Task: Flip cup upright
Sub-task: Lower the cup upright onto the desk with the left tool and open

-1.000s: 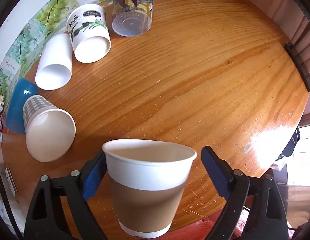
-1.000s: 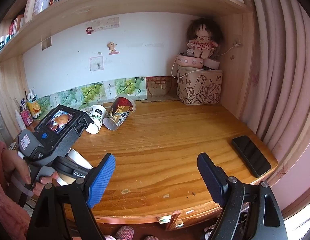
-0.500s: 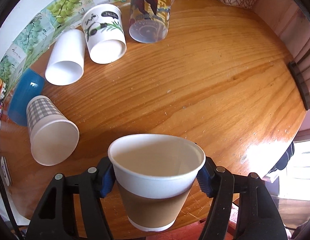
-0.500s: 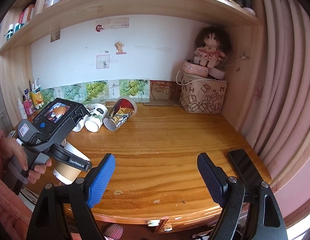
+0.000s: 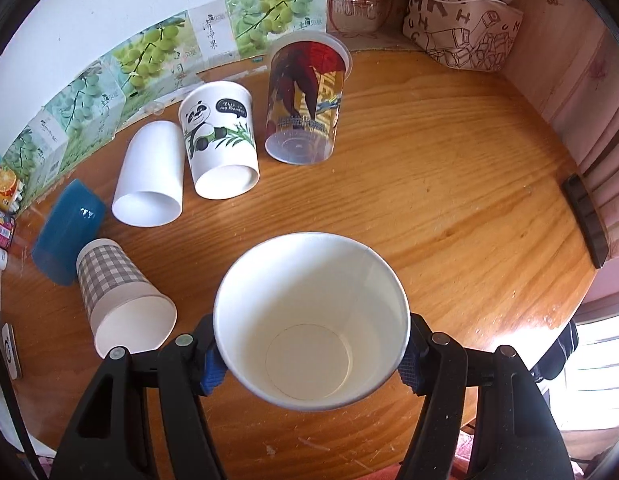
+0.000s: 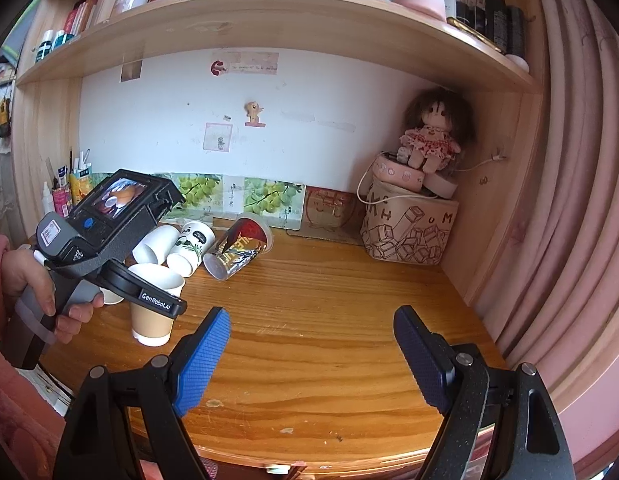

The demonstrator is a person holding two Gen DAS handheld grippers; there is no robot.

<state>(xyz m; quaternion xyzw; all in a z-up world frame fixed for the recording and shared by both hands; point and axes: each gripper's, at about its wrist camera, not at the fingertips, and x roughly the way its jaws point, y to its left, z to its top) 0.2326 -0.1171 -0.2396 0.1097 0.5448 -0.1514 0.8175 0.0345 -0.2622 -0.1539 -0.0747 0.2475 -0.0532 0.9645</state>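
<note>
Cup point(image 5: 311, 322), empty thin paper, sits mouth-up between the left hand-held gripper point(image 5: 311, 354) pads, clamped below its rim; light, crushable. Right hand-held gripper point(image 6: 311, 356) gapes, holding nothing.

The left gripper point(image 5: 311, 354) has matte black triangular finger arms with silver screw heads and blue textured pads point(image 5: 210, 374). The right gripper point(image 6: 311, 356) looks alike. Behind the left fingers sit a grey handle, a small screen, white "GenRobot.AI" lettering, a bare-skinned hand point(image 6: 27, 284) and a pink sleeve.
</note>
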